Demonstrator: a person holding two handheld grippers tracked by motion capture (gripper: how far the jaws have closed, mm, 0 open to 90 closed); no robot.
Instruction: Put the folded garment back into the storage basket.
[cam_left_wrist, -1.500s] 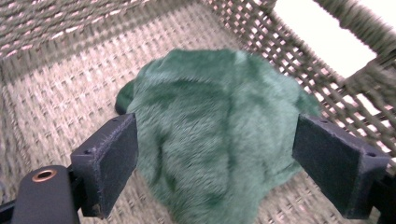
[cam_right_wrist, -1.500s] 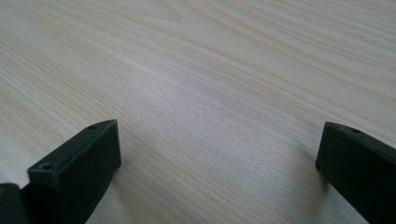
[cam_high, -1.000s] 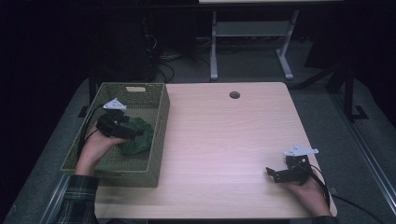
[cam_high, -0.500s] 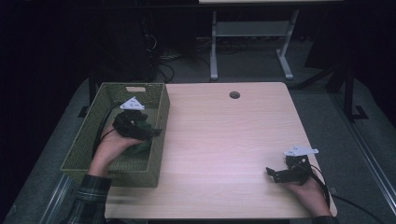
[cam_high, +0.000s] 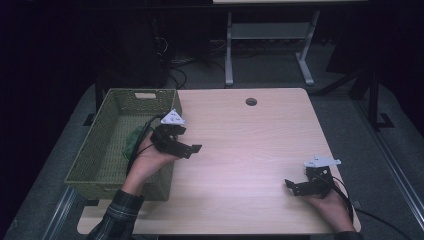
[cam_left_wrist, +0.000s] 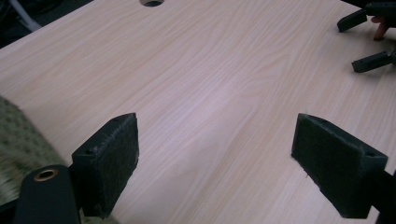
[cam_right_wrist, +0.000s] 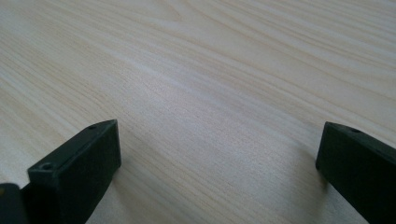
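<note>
High view: left claw (cam_high: 192, 148) has come out of the green woven basket (cam_high: 90, 160) since 0.5 s ago and now hangs over the basket's right rim, jaws pointing out across the bare wood. Half a second back it was down inside the basket at the dark green cloth (cam_high: 132, 142); the cloth now lies loose on the basket floor, crumpled, just inside the right wall, partly hidden by the left hand (cam_high: 150, 157). Left claw jaws stand wide apart with nothing between them; left gripper view confirms, showing plain wood grain between the pads (cam_left_wrist: 109, 161).

Right claw (cam_high: 292, 186) unchanged: well to the right of the basket, near the front right corner of the surface (cam_high: 240, 150), jaws spread, empty, low over the wood.

Basket sits at the surface's left edge, overhanging it.
</note>
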